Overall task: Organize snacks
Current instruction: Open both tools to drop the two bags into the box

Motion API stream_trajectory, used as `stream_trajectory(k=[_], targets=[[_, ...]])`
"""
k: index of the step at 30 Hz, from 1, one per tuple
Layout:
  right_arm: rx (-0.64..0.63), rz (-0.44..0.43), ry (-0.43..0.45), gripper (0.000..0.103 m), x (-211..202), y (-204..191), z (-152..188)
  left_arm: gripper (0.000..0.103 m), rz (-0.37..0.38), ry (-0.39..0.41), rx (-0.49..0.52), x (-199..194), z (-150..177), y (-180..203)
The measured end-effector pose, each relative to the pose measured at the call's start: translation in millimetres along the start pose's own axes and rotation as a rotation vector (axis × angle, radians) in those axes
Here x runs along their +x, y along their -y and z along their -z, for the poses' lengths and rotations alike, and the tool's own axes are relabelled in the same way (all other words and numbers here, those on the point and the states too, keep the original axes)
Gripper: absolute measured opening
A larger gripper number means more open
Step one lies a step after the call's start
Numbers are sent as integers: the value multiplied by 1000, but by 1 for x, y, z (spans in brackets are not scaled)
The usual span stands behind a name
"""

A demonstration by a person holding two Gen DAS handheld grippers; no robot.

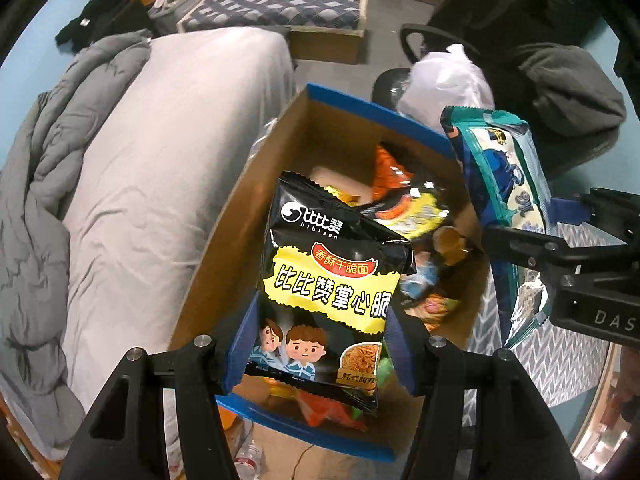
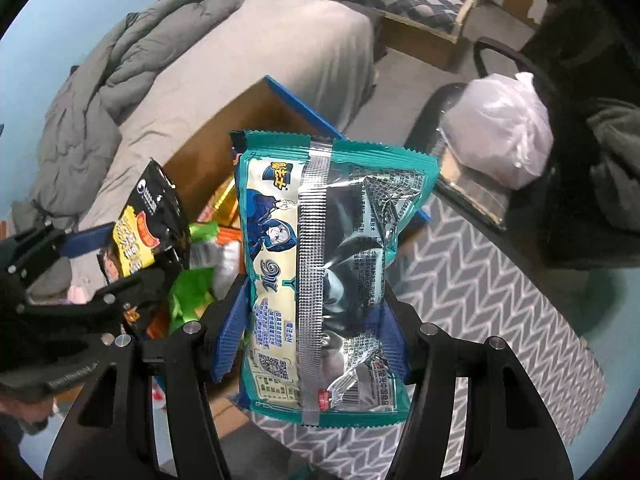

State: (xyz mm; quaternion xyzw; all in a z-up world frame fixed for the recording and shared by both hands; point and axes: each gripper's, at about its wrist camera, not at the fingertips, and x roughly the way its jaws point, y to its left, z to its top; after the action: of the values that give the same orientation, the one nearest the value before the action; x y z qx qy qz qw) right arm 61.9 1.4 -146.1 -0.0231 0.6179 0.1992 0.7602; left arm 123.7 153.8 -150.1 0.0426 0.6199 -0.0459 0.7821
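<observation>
My left gripper [image 1: 320, 344] is shut on a black and yellow noodle snack bag [image 1: 332, 272] and holds it over an open cardboard box [image 1: 224, 240] with blue edges. The box holds several snack packets [image 1: 404, 200]. My right gripper [image 2: 316, 332] is shut on a teal snack packet [image 2: 320, 264], held upright just right of the box. That packet [image 1: 500, 184] and the right gripper [image 1: 560, 252] show at the right of the left wrist view. The black bag [image 2: 148, 224] and left gripper [image 2: 80, 280] show at the left of the right wrist view.
A bed with a grey sheet [image 1: 160, 160] and a grey duvet [image 1: 36, 184] lies left of the box. A chevron-patterned rug [image 2: 500, 300] lies to the right. An office chair with a white plastic bag [image 2: 504, 128] stands behind. A plastic bottle [image 1: 248, 456] lies on the floor.
</observation>
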Motion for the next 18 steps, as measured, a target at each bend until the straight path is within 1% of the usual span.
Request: stream_trajectory(k=[6,8,10,11,13,15,18], targets=[[-13,-18,-41,60,21,-16,-18,61,0,-18,-80,11,0,-23],[-14,-21,-55,60,26,-19,-21,60,-13,-23,-104,11,1,-25],[-16,-21,-69,63,30,-22,-23,61,-26,-25,-122,11,0,-29],[-17,-19,-71,63,31,-24,-24,64,-26,-27,-128,11,-1,-30],[-26,-10,-67,70,30,-27,-26,73,-32,-19,-138,8,-1,-33],[-39,3,-58,76,26,-30,-26,74,-37,3,-141,2,-1,-33],[-48,20,-38,77,17,-32,-25,74,-41,10,-135,-5,1,-34]])
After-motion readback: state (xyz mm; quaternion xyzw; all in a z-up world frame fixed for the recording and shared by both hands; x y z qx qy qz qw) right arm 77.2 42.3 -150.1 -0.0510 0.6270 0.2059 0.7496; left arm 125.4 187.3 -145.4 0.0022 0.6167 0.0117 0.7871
